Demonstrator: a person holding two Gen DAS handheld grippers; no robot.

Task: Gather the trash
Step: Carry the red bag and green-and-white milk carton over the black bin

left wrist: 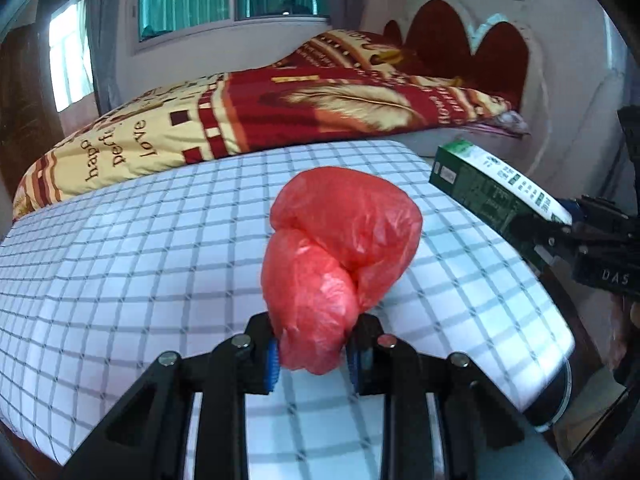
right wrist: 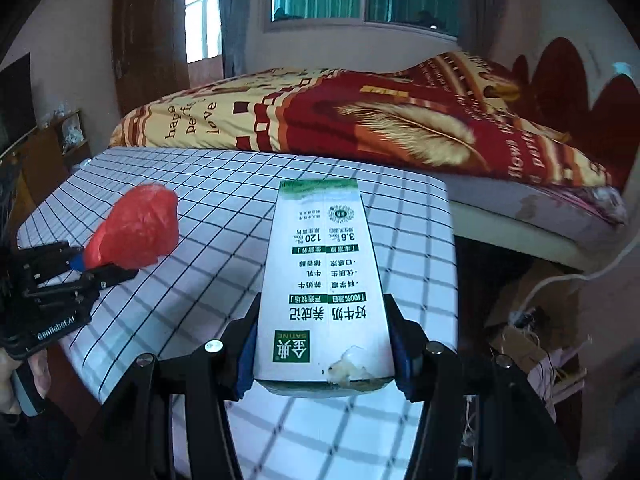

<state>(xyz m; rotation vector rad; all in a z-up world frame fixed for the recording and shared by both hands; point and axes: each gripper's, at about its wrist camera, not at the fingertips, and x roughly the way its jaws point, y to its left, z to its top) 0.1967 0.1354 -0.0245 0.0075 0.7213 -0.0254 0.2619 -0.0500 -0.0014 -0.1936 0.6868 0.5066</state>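
Your left tongs point(left wrist: 312, 356) tilt downward over the checked bench point(left wrist: 120, 260), clamped on the neck of a crumpled red plastic bag point(left wrist: 340, 236) that bulges forward, away from you. Your right tongs point(right wrist: 324, 356) tilt down likewise, clamped on a milk carton point(right wrist: 324, 280) by its sides. Its long axis runs straight ahead toward the bed point(right wrist: 360, 128); both items seem lifted clear of the bench.

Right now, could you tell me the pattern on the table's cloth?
White with a dark grid check, clearest in the left wrist view: cloth.
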